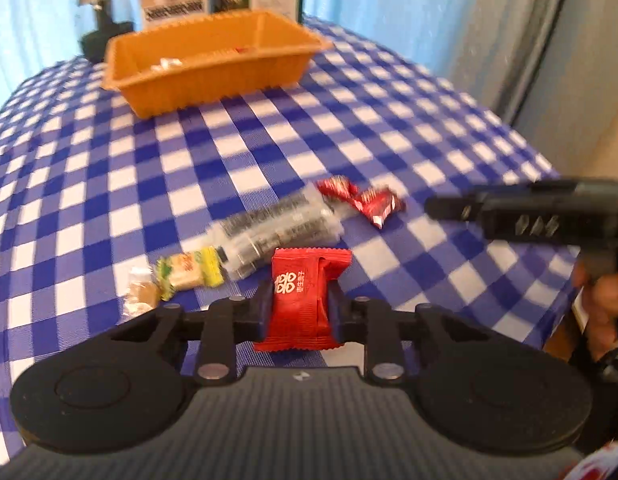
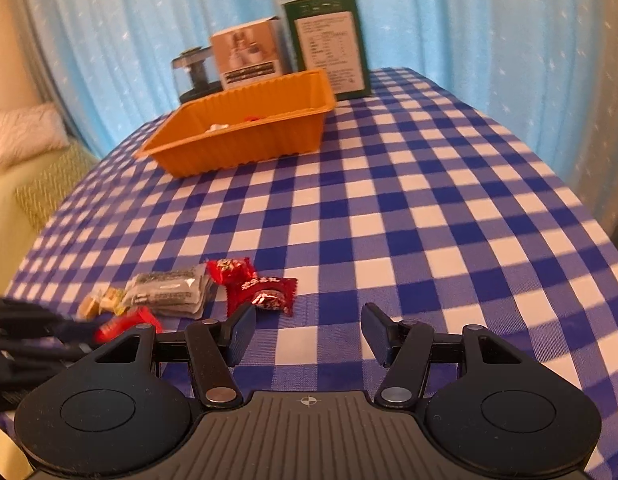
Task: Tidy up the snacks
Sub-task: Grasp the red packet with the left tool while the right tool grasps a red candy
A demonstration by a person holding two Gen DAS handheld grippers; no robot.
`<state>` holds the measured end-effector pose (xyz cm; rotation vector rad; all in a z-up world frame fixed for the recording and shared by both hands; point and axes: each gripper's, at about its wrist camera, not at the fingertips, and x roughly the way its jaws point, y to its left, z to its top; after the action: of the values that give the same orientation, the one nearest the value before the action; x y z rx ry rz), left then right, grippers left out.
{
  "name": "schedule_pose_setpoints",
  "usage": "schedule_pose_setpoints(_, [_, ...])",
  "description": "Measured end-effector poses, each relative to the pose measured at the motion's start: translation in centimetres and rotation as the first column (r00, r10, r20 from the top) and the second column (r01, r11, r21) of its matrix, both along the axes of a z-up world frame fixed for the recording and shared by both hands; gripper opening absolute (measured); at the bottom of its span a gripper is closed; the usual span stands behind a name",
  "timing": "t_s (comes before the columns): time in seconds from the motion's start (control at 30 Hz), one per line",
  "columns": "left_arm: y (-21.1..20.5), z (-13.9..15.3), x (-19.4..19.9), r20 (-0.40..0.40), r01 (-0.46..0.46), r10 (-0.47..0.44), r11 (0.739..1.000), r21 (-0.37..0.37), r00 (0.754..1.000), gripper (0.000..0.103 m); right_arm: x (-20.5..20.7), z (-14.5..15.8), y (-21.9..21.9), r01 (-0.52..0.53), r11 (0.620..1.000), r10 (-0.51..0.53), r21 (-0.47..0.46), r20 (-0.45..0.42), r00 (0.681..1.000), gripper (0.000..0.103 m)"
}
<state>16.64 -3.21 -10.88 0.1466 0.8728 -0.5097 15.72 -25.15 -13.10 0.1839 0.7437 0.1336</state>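
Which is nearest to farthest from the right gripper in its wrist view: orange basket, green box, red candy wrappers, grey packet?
From the right gripper:
1. red candy wrappers, just ahead, left of the jaws.
2. grey packet, further left, same cluster.
3. orange basket, across the table.
4. green box, standing behind the basket.

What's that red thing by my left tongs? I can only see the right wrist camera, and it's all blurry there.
Observer: A red snack packet. The left tongs are shut on it, one pad on each side.
Operator: Is anything written on it?
Observer: Yes, white characters are printed on its front, facing the left camera.
Operator: Can you see my hand?
Observer: Yes, the hand holding the right tongs shows at the left view's right edge.
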Motion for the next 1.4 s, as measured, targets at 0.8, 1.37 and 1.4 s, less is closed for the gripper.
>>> schedule_pose_setpoints(0.8, [2.7, 0.3, 1.8, 0.023, -0.156, 0.158, 0.985, -0.072, 0.987, 0.024, 4.0, -2.7, 5.5, -0.105, 0.983, 0.106, -0.152, -0.007, 0.994, 0.058])
schedule_pose_setpoints(1.37, [2.1, 0.7, 1.7, 0.049, -0.152, 0.156, 0.986, -0.073, 0.987, 0.024, 2.5, -1.5, 6.0, -0.093, 0.977, 0.104, -0.19, 0.05, 0.993, 0.036])
schedule_pose_setpoints(1.4, [2.1, 0.8, 1.7, 0.054, -0.155, 0.16, 0.985, -0.076, 0.986, 0.024, 2.4, -1.4, 6.0, -0.092, 0.978, 0.105, -0.188, 0.056, 0.993, 0.036])
